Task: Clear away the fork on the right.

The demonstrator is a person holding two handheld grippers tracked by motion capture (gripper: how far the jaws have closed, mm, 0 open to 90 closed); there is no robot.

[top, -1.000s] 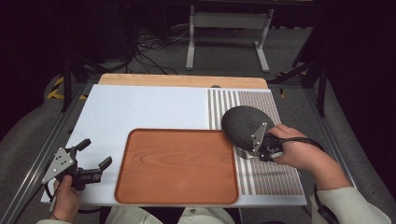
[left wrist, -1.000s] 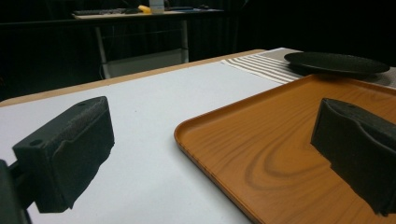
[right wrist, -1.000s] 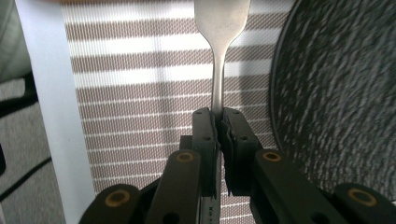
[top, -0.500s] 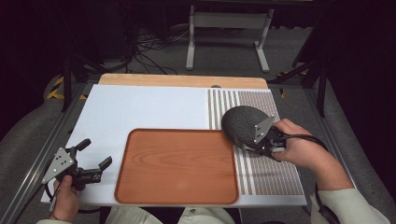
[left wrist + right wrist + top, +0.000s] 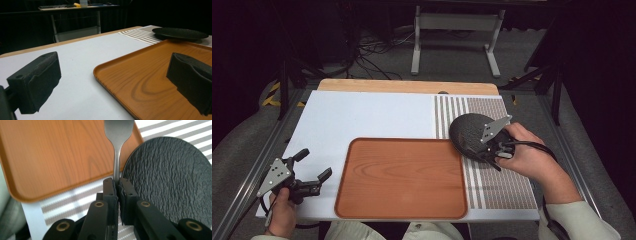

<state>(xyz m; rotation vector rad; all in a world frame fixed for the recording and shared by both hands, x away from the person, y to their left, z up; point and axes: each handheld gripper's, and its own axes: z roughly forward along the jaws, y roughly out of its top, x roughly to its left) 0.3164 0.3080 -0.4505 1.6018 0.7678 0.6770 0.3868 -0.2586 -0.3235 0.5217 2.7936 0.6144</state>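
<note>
Cutlery handle [image 5: 116, 157] sits pinched in my right gripper [image 5: 117, 185] jaws, beside the black plate [image 5: 172, 180] at the tray [image 5: 57, 152] edge; thin grip, it could twist loose. Left gripper [image 5: 312, 172] jaws gape empty.

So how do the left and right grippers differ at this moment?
The left gripper has its fingers spread apart with nothing between them, while the right gripper is shut on a metal utensil handle. The left one sits beside the wooden tray over the white mat; the right one is over the striped mat by the black plate. Both have black fingers.
</note>
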